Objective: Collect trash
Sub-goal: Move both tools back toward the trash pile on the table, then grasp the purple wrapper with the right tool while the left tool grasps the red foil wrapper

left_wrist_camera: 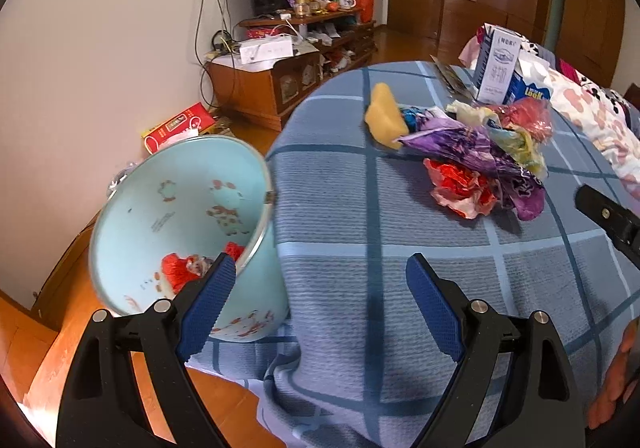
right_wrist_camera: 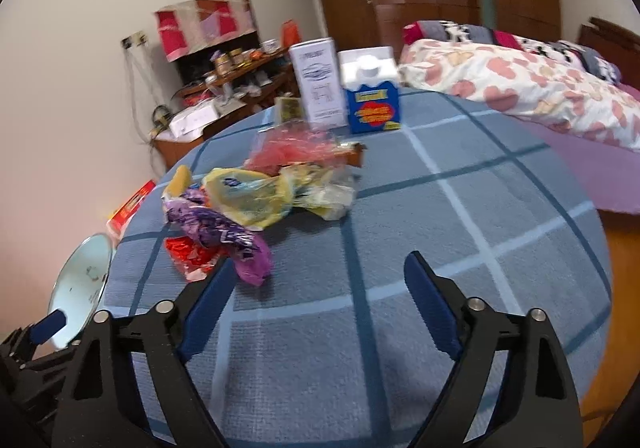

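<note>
Red wrapper (left_wrist_camera: 176, 268) inside bin (left_wrist_camera: 160, 208): left view only.

Both grippers have black angular arms with silver rivets, and fingers (left_wrist_camera: 434, 308) padded in blue (ribbed rubber).

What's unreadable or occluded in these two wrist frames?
- Bin bottom, left wrist view: left gripper finger covers part of the red trash inside.
- Red wrapper, right wrist view: partly behind a right gripper finger.
- Carton text, right wrist view: motion-blurred.
</note>
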Demonstrator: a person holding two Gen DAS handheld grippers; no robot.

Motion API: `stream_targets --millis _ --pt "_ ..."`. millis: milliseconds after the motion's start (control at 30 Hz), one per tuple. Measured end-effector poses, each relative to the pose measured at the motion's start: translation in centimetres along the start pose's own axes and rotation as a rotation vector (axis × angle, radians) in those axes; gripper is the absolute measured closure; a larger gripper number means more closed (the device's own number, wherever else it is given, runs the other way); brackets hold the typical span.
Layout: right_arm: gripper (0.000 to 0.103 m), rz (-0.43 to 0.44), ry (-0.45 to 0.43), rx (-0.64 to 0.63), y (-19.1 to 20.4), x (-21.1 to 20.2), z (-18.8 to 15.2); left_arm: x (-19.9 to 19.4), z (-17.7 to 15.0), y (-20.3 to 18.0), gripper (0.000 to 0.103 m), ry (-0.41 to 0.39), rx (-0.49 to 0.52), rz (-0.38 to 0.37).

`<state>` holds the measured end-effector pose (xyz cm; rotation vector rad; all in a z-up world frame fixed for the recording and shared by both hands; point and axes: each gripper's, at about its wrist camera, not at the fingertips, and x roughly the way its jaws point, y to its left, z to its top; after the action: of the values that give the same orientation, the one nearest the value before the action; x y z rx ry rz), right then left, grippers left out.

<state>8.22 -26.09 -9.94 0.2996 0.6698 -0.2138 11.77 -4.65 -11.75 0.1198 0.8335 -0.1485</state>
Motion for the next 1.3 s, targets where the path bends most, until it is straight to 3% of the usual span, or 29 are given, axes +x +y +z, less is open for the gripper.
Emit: stream_targets --millis 300,333,467,533,633,767,1033,1167,1300 --pt "0.027 0.080 0.054 -0.202 5.0 4.8 2.4 0.6 0.6 0.4 0.018 0.010 -0.009 0.010" --pt "0.031 0.087 0.075 -0.220 5.3 5.6 2.5 0.6 0.7 0.6 0.018 0.008 -0.010 0.015" --pt "0.065 0.114 0.160 -0.266 6.2 7.3 2.4 0.6 1.0 1.1 0.018 0.007 -0.028 0.018" --pt "0.072 0.134 0.149 -0.271 6.0 6.6 2.3 0.7 1.2 1.1 0.018 0.006 -0.034 0.016" --pt "0.073 0.197 0.104 -0.231 5.0 4.2 2.3 0.9 1.3 0.6 0.018 -0.002 -0.025 0.005" --pt "0.073 0.191 0.002 -0.141 2.8 1.0 2.7 1.0 1.7 -0.2 0.018 -0.019 -0.017 -0.018" --pt "0.073 -0.060 -0.129 0.141 -5.1 -1.0 2.4 2.0 3.9 -3.6 0.019 -0.084 0.060 -0.088" --pt "0.073 -0.093 -0.125 0.177 -6.6 -0.7 1.8 3.4 5.5 -5.7 0.023 -0.084 0.061 -0.164" --pt "0.073 -0.077 -0.108 0.196 -7.0 -0.5 1.2 5.4 6.2 -8.3 0.027 -0.070 0.110 -0.157"
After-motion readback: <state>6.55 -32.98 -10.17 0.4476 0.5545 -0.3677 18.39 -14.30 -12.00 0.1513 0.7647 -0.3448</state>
